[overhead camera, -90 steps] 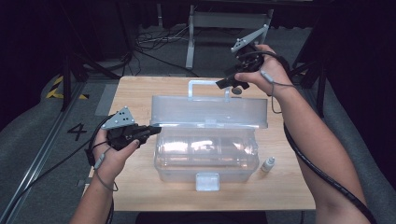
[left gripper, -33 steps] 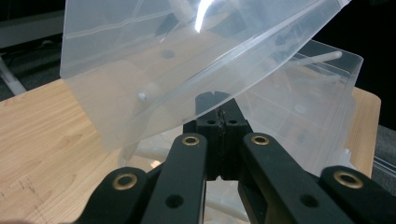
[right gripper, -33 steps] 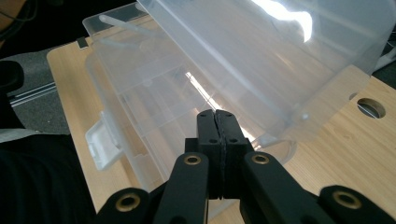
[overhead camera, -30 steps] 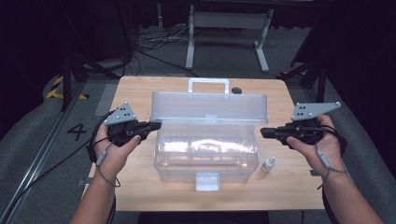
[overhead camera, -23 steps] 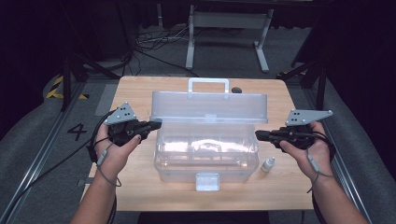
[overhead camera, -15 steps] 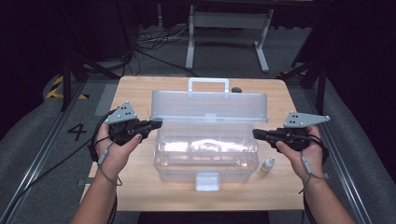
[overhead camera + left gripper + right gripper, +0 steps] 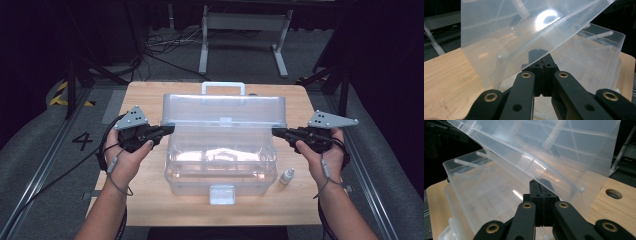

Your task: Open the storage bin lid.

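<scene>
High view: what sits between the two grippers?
The clear plastic box with its raised lid spans the stretch between the left gripper and right gripper, seen in the high view.

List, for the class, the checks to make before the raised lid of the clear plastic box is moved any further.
1. Left hand-held gripper at lid left end, jaws shut: ok.
2. Right hand-held gripper at lid's right end, jaws shut: ok.
3. Tips actually bearing on the lid: cannot tell.
4. Lid half raised over the box base: ok.
5. Small bottle stands clear of the base: ok.
6. Base steady on the table: cannot tell.
</scene>
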Demonstrator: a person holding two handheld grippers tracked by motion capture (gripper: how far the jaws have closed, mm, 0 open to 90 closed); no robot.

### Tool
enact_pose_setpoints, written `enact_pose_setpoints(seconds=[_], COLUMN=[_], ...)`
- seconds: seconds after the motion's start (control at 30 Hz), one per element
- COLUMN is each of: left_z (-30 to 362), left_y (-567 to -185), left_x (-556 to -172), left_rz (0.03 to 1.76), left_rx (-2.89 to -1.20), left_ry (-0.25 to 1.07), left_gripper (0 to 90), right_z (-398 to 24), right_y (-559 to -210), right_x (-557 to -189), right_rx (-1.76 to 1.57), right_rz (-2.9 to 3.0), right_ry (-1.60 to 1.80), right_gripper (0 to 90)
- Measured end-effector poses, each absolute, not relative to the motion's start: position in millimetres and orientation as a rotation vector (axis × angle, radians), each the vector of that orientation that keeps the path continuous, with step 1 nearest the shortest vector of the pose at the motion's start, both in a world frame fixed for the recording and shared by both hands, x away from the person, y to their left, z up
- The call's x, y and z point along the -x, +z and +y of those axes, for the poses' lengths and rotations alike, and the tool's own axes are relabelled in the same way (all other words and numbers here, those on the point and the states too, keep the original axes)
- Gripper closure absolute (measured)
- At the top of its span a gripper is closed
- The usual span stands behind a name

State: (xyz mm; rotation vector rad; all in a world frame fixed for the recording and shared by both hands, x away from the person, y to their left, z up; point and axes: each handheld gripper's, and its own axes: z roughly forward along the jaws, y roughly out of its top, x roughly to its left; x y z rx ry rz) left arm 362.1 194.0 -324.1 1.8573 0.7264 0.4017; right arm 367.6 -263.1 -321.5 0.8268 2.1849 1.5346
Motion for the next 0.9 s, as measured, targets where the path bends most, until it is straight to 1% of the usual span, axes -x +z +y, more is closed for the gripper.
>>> enact_pose_setpoints(seconds=[0.6, 0.9], left_z=[194, 194], left_y=[-314, -310], left_x=[-376, -383], left_rz=[0.753, 0.763], left_rx=[-1.832, -1.823], left_ry=[0.413, 0.427], left_gripper=[89.6, 89.6], right_z=[-263, -261], right_y=[-312, -308], right_x=[-382, -387], right_rx=[-0.863, -0.866], right_rz=[2.141, 2.135], right_ry=[1.561, 1.554], right_gripper=[90.0, 87.4])
